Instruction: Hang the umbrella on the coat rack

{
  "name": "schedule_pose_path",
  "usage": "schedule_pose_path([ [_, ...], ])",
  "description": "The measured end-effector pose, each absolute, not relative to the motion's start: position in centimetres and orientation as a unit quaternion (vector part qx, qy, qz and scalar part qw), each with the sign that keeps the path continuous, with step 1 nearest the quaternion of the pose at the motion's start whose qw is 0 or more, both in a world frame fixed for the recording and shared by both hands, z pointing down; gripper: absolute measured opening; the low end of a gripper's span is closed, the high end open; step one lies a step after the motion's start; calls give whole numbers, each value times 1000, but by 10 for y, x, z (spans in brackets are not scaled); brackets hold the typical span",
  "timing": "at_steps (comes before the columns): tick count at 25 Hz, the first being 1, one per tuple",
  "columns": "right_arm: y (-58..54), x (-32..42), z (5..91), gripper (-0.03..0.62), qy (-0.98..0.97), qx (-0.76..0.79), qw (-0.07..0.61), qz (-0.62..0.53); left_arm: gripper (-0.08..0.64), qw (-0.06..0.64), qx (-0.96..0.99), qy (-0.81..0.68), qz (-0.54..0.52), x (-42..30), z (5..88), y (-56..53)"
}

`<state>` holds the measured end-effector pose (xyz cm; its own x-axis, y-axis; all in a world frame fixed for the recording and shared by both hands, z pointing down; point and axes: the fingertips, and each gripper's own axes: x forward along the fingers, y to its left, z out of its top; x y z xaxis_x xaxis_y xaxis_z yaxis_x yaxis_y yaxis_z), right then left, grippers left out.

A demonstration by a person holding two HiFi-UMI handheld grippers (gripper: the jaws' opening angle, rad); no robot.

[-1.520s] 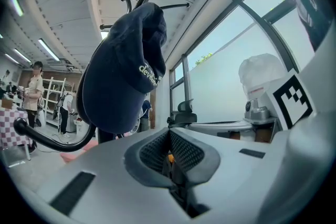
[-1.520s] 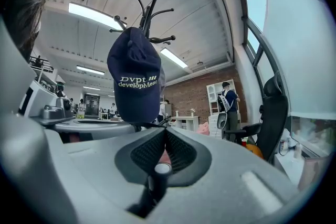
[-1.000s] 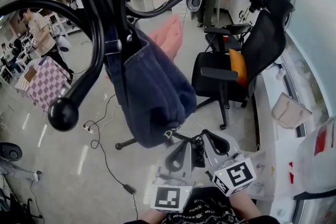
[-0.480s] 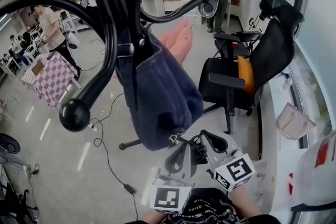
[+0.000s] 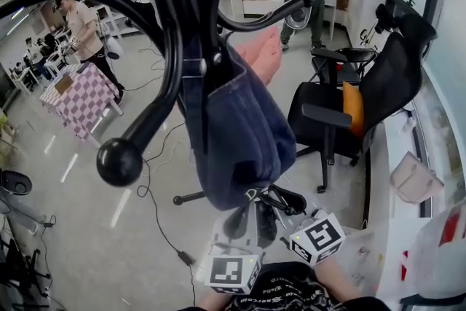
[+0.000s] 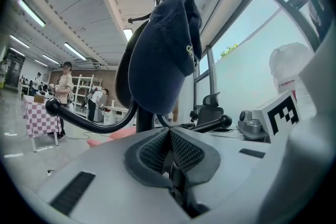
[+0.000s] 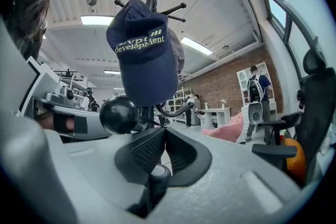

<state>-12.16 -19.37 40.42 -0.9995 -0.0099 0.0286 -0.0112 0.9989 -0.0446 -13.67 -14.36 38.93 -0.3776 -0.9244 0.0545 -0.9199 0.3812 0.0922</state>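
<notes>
The coat rack (image 5: 173, 47) is glossy black metal with smooth ball ends. The cap (image 5: 244, 131) hanging on it is matt navy cloth. The grey floor (image 5: 95, 229) is smooth and shiny.

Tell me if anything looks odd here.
Nothing is spilled or broken. Oddly, no umbrella shows: only a navy cap hangs on the coat rack, and the left gripper and right gripper are shut below it.

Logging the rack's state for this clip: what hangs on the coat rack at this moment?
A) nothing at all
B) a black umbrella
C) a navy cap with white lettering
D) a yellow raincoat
C: a navy cap with white lettering hangs over the black coat rack, and no umbrella shows on any of its hooks.
</notes>
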Motion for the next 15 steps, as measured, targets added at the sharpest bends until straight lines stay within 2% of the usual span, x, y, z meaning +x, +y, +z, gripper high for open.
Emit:
schedule_pose_path([
  [15, -187, -126, 423, 6, -999, 15, 35, 34, 11, 61, 565, -823, 1, -137, 415, -152],
])
